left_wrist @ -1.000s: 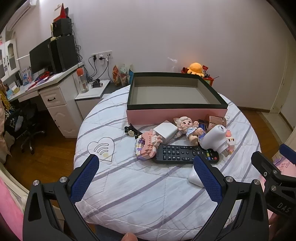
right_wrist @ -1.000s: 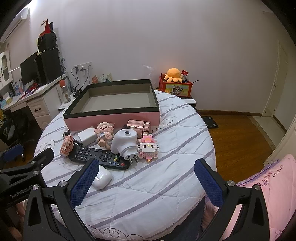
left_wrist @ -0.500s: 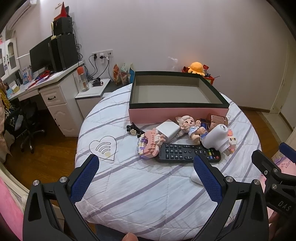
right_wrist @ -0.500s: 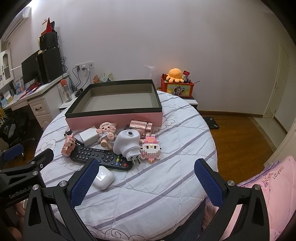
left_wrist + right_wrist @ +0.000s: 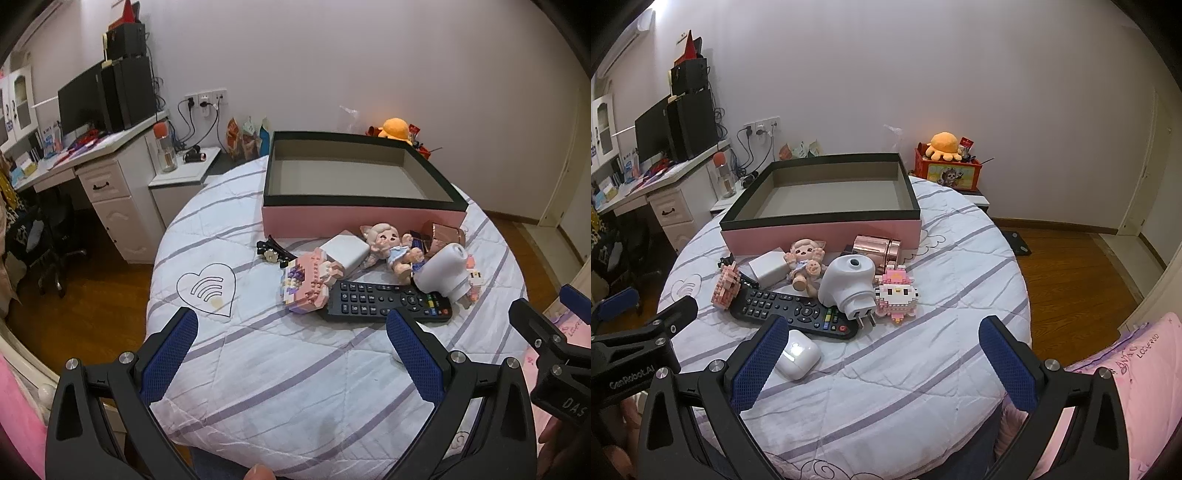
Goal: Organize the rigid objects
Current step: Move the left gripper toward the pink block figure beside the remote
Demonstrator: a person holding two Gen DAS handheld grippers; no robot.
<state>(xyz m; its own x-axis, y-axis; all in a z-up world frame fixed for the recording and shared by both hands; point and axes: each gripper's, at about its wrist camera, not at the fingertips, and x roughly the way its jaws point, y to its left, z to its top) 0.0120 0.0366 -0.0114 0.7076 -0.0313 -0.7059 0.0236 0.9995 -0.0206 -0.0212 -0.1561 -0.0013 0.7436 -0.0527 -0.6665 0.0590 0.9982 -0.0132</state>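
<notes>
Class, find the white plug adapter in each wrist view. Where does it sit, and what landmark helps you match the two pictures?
Left wrist view: the white plug adapter lies right of centre, over the black remote's right end.
Right wrist view: the adapter is near centre, prongs toward the camera.
Shared landmark: the pink box behind it.

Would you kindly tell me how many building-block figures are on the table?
2: a pink-and-purple block figure left of the remote, and a pink-and-white block figure right of the white plug. Others might be hidden.

Pale wall (image 5: 923, 74), wooden floor (image 5: 1071, 280) — white desk (image 5: 107, 177) at left
</notes>
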